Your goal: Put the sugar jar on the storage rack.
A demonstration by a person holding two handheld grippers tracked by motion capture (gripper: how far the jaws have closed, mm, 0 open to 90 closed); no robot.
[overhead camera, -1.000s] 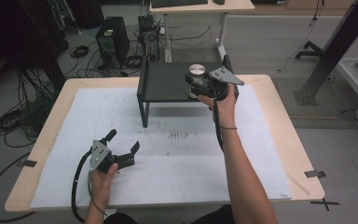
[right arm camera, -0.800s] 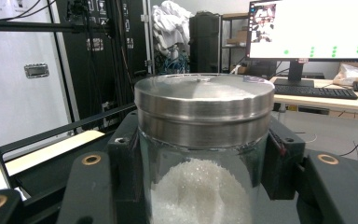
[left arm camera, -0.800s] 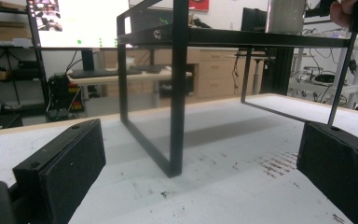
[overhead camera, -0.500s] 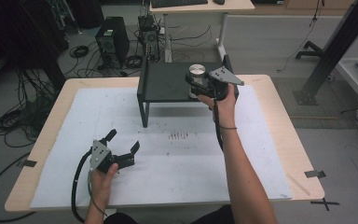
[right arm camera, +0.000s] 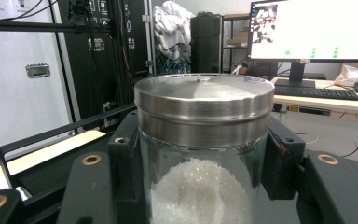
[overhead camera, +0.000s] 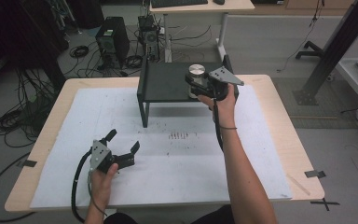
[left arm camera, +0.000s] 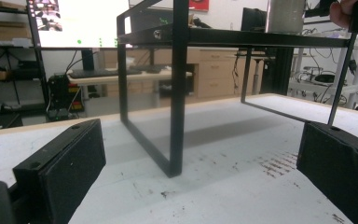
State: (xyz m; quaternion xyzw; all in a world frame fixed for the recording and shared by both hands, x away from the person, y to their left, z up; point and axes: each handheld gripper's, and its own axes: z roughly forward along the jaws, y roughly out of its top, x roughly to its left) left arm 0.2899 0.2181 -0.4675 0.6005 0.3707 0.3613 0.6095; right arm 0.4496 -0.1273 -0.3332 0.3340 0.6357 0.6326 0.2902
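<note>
Black stand (overhead camera: 168, 84) blocks the table's (overhead camera: 270, 140) far middle; seemingly open room underneath.

No visible change since earlier frames.

One black stand (overhead camera: 168, 84), one lidded glass jar (right arm camera: 203, 144), and two handheld tongs: left tongs (overhead camera: 121, 150), right tongs (overhead camera: 196, 84)

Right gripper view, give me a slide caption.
Right gripper clamps a metal-lidded glass jar of white granules on a black stand.
</note>
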